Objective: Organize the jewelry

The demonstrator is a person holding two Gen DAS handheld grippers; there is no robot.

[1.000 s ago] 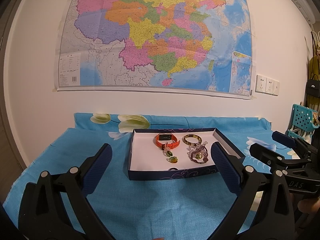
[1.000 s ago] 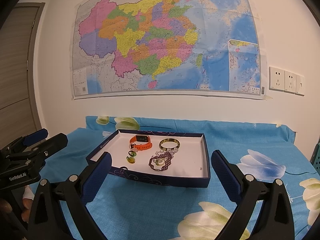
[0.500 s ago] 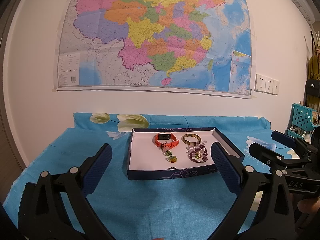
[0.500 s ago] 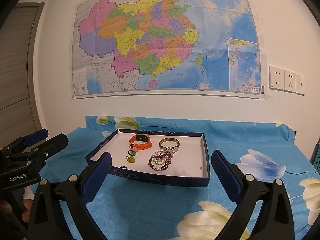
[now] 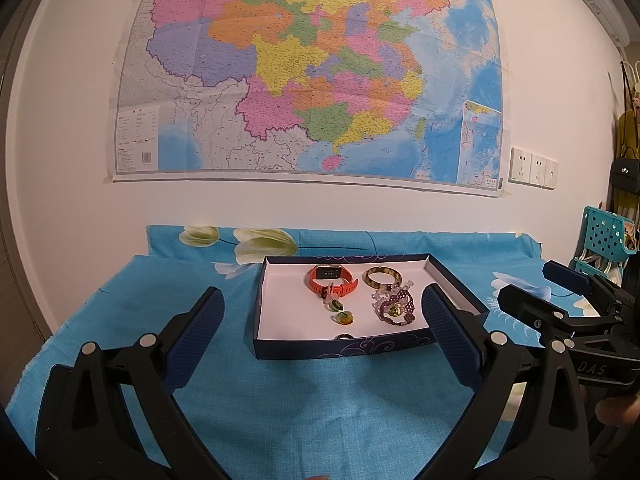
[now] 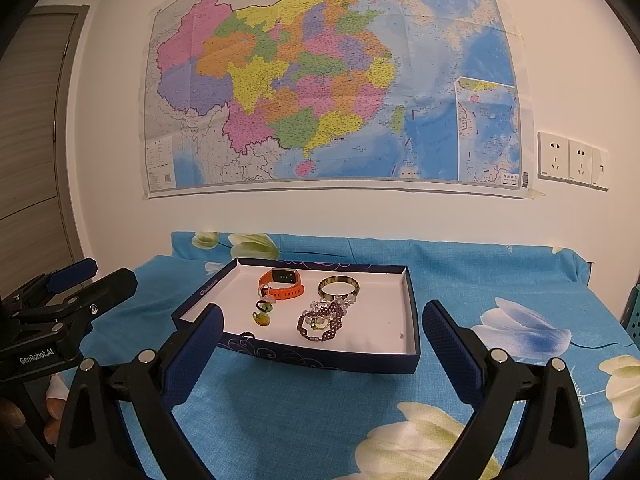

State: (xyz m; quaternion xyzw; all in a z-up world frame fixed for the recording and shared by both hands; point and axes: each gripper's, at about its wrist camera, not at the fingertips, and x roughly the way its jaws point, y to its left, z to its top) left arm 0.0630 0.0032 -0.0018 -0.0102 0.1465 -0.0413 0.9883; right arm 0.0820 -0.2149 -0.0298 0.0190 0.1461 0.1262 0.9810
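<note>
While both tools hung back from the box, every piece of jewelry lay inside it — nothing was held

Left tool (image 5: 320,312) and right tool (image 6: 322,322) were both spread wide and empty, aimed at the dark blue box (image 6: 412,308) on the blue floral cloth (image 5: 304,392) over the worktop, probably to leave room for choosing a piece. Inside on the white lining lay an orange watch (image 5: 331,279), a tortoiseshell bangle (image 5: 382,277), a purple beaded bracelet (image 5: 396,307), a green ring (image 5: 336,304), an amber ring (image 5: 344,317) and a small dark ring (image 5: 344,337) against the near wall — the bracelet and bangle touching, so a clean pick there would likely need care
</note>
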